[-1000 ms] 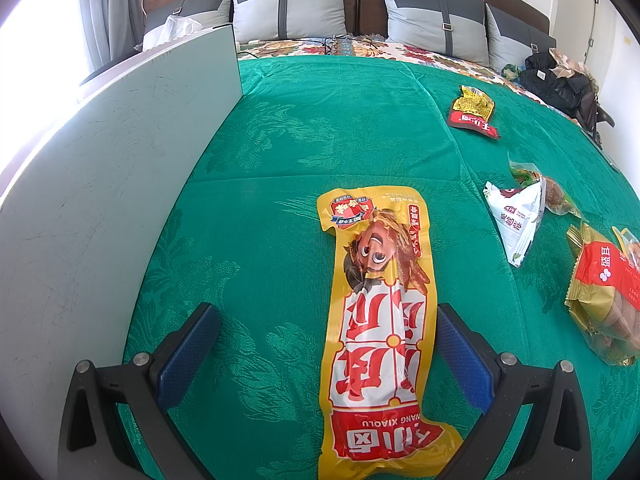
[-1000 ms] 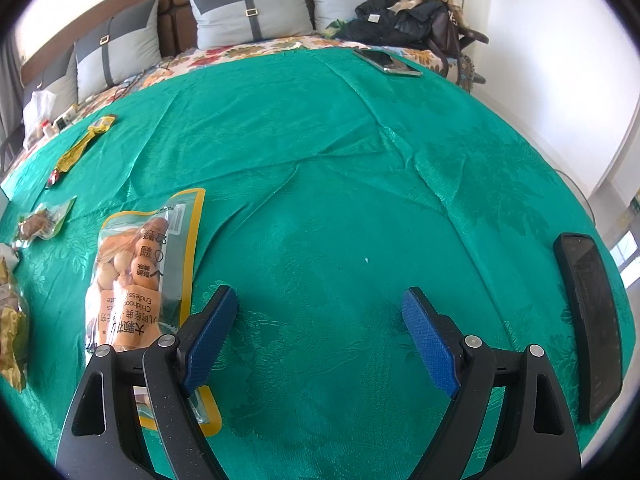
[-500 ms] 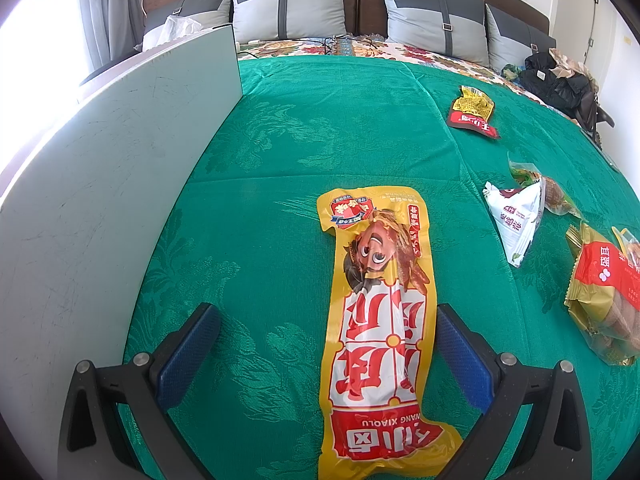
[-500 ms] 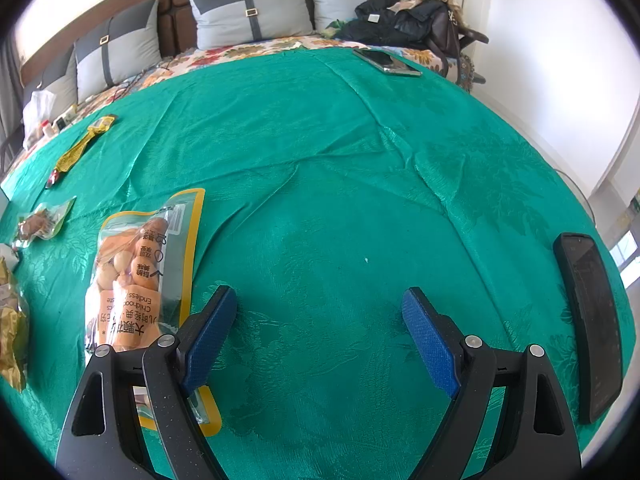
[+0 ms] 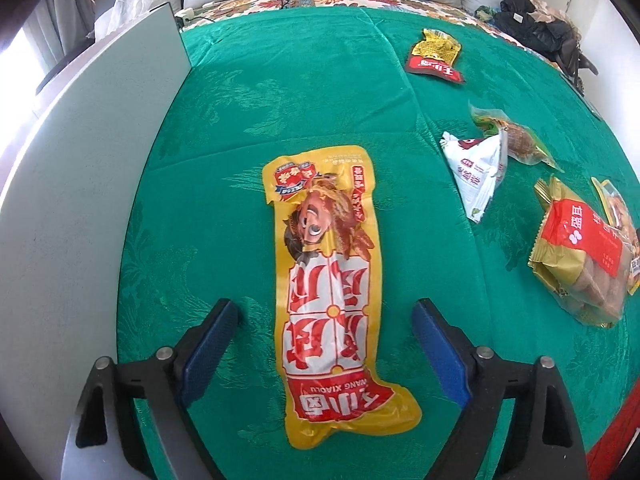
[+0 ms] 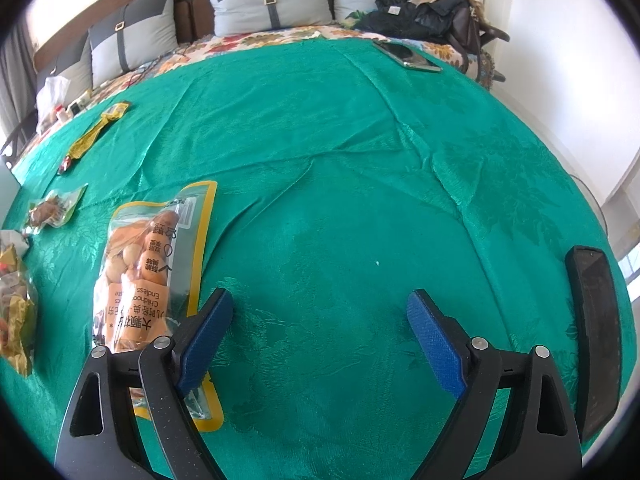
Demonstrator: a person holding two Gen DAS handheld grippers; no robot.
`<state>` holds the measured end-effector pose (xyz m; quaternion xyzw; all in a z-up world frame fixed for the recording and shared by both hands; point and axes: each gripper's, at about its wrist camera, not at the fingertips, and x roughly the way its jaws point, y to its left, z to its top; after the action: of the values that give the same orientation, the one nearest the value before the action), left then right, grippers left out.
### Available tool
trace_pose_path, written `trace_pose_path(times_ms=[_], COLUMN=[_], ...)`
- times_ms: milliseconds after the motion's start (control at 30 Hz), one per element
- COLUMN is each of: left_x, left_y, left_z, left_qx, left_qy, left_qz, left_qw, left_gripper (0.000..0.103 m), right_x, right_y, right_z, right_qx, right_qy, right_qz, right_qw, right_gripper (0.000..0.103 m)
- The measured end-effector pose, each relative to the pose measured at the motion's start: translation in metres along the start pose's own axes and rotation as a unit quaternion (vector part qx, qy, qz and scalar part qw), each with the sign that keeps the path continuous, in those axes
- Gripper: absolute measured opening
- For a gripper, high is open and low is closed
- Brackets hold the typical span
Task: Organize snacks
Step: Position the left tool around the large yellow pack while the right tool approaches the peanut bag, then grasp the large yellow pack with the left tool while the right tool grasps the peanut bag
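Observation:
A long yellow-and-red snack pack (image 5: 330, 292) lies flat on the green bedspread (image 5: 280, 92). My left gripper (image 5: 324, 344) is open, its fingers on either side of the pack's lower half, not touching it. My right gripper (image 6: 320, 332) is open and empty over bare cloth. A clear bag of orange snacks (image 6: 148, 268) lies just left of its left finger (image 6: 204, 336), which covers the bag's lower corner.
A grey-white board (image 5: 80, 184) stands along the left. Other packs lie to the right: yellow-red (image 5: 434, 56), white (image 5: 478, 168), clear with brown food (image 5: 516, 140), gold-red (image 5: 580, 256). A dark phone (image 6: 594, 328) and a tablet (image 6: 406, 54) lie on the bed.
The left gripper has tilted and moved forward over the long pack, so the pack sits farther between its fingers. The right gripper has not moved.

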<state>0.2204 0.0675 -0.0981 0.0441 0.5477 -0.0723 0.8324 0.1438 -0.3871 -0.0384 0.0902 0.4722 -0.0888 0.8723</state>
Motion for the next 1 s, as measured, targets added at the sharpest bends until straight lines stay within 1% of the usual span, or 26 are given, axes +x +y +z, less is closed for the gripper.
trace_pose_path(times_ms=[33, 67, 100, 133, 167, 233, 267, 333, 433, 467, 500, 533, 600, 633, 700, 733, 767, 833, 900, 933, 1000], left_x=[-0.003, -0.006, -0.009, -0.01, -0.012, -0.016, -0.018, -0.024, -0.034, -0.038, -0.042, -0.046, -0.052, -0.056, -0.062, -0.066, -0.069, -0.078, -0.093, -0.103, -0.128], left_y=[-0.003, -0.005, -0.004, -0.003, -0.002, -0.001, -0.001, 0.002, 0.007, 0.009, 0.011, 0.013, 0.016, 0.017, 0.017, 0.017, 0.018, 0.017, 0.019, 0.022, 0.034], left_z=[-0.002, -0.004, -0.005, -0.007, -0.009, -0.015, -0.02, -0.03, -0.046, -0.052, -0.058, -0.063, -0.072, -0.075, -0.081, -0.083, -0.086, -0.088, -0.086, -0.085, -0.081], left_qx=[0.012, 0.019, 0.018, 0.015, 0.013, 0.007, 0.002, -0.015, -0.042, -0.049, -0.055, -0.059, -0.07, -0.076, -0.09, -0.098, -0.107, -0.122, -0.13, -0.133, -0.144], left_qy=[-0.006, -0.01, -0.011, -0.008, -0.007, -0.007, -0.007, -0.007, -0.01, -0.013, -0.016, -0.02, -0.028, -0.032, -0.042, -0.046, -0.049, -0.055, -0.067, -0.076, -0.098], left_qz=[-0.005, -0.006, -0.012, -0.021, -0.023, -0.031, -0.038, -0.057, -0.084, -0.091, -0.097, -0.103, -0.115, -0.121, -0.135, -0.145, -0.156, -0.178, -0.195, -0.203, -0.215], left_qw=[0.9999, 0.9997, 0.9997, 0.9996, 0.9996, 0.9995, 0.9993, 0.9982, 0.9955, 0.9946, 0.9937, 0.9927, 0.9905, 0.9892, 0.9858, 0.9834, 0.9807, 0.9748, 0.9698, 0.9671, 0.9608], left_gripper=[0.063, 0.058, 0.047, 0.047, 0.047, 0.046, 0.046, 0.046, 0.046, 0.046, 0.046, 0.046, 0.046, 0.046, 0.046, 0.046, 0.046, 0.046, 0.046, 0.046, 0.046], right_x=[-0.011, -0.023, -0.033, -0.037, -0.037, -0.023, -0.013, 0.008, 0.03, 0.032, 0.028, 0.027, 0.02, 0.011, -0.012, -0.022, -0.029, -0.033, -0.04, -0.048, -0.066], right_y=[-0.006, -0.009, -0.007, 0.002, 0.016, 0.051, 0.07, 0.1, 0.118, 0.118, 0.114, 0.11, 0.098, 0.091, 0.076, 0.07, 0.068, 0.068, 0.078, 0.086, 0.12], right_z=[0.005, 0.011, 0.018, 0.025, 0.03, 0.034, 0.033, 0.028, 0.019, 0.016, 0.018, 0.018, 0.016, 0.015, 0.015, 0.013, 0.009, -0.002, -0.007, -0.002, 0.005], right_qx=[0.02, 0.034, 0.038, 0.031, 0.017, -0.025, -0.05, -0.09, -0.114, -0.111, -0.101, -0.091, -0.07, -0.054, -0.015, -0.005, -0.005, -0.02, -0.038, -0.052, -0.084], right_qy=[-0.007, -0.016, -0.019, -0.007, 0.017, 0.082, 0.11, 0.149, 0.169, 0.174, 0.164, 0.171, 0.18, 0.173, 0.145, 0.135, 0.134, 0.145, 0.148, 0.144, 0.132], right_qz=[0.009, 0.017, 0.031, 0.046, 0.061, 0.089, 0.085, 0.059, 0.025, 0.009, 0.014, 0.018, 0.04, 0.05, 0.101, 0.117, 0.113, 0.091, 0.083, 0.087, 0.111], right_qw=[1.0, 0.999, 0.999, 0.998, 0.998, 0.992, 0.989, 0.983, 0.979, 0.978, 0.981, 0.981, 0.98, 0.982, 0.984, 0.984, 0.984, 0.985, 0.985, 0.984, 0.981], right_gripper=[0.087, 0.087, 0.089, 0.089, 0.089, 0.09, 0.09, 0.09, 0.087, 0.073, 0.057, 0.056, 0.055, 0.055, 0.055, 0.055, 0.055, 0.055, 0.055, 0.055, 0.056])
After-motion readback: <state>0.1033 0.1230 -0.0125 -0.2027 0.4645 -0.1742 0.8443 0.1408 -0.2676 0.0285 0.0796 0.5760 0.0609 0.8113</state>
